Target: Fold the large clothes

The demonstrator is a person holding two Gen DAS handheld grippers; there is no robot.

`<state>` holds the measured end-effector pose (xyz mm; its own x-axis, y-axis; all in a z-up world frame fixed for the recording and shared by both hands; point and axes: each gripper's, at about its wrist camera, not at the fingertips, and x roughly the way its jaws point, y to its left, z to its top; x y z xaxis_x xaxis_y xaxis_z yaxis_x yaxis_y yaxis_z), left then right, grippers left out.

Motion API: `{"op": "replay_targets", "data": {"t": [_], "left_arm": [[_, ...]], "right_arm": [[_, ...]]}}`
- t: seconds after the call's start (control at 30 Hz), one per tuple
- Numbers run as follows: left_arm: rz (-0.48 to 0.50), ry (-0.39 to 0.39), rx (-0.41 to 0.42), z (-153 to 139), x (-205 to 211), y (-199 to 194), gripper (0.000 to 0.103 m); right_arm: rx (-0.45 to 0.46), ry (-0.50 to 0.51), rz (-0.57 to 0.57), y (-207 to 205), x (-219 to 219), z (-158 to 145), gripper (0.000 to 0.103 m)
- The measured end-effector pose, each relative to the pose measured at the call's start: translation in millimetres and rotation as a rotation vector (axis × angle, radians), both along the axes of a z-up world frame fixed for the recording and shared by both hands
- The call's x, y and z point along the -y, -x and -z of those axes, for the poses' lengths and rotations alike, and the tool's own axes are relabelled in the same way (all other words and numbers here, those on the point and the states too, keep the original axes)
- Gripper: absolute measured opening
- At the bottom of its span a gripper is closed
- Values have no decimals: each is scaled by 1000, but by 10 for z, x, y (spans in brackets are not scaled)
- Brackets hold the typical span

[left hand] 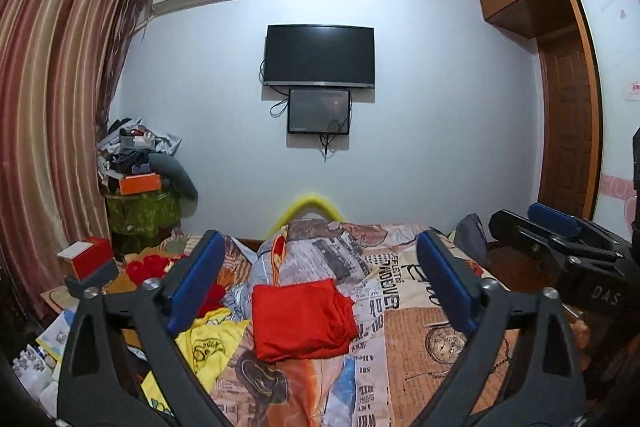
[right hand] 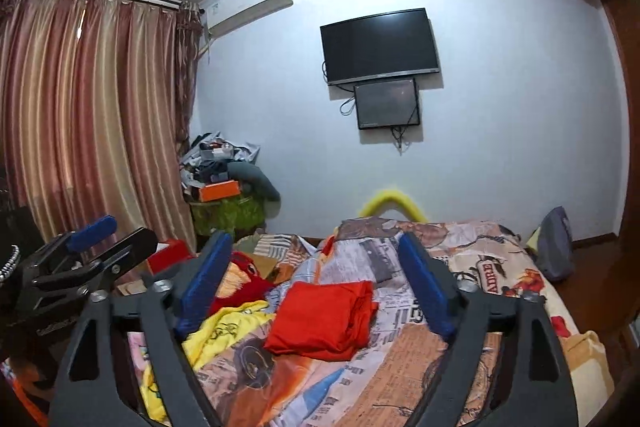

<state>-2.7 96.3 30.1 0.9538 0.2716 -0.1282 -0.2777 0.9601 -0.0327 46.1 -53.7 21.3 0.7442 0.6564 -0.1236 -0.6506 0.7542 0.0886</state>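
Observation:
A red garment lies folded into a rough square on the printed bedspread; it also shows in the right wrist view. A crumpled yellow garment lies to its left, seen also in the right wrist view. My left gripper is open and empty, raised above the bed with the red garment between its fingers in view. My right gripper is open and empty, held likewise. Each gripper shows at the edge of the other's view.
A red plush item and a red box lie at the bed's left. A cluttered stand is by the curtain. A TV hangs on the far wall. A grey bag sits at the bed's right; a wardrobe stands beyond.

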Motion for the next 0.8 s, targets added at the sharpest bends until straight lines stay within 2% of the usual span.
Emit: {"op": "replay_targets", "data": {"t": [0.13,0.53,0.8], "left_arm": [[-24,-17,-41,81,5,-55,98],[-24,22,-57,165,-34,-29,99],[-32,19,-73,218,-20,-55,101]], "right_arm": [[-2,24,33,18,-13,9,101],[-30,23,44,64,84,98,102],[-40,44,41,58,64,111,102]]}}
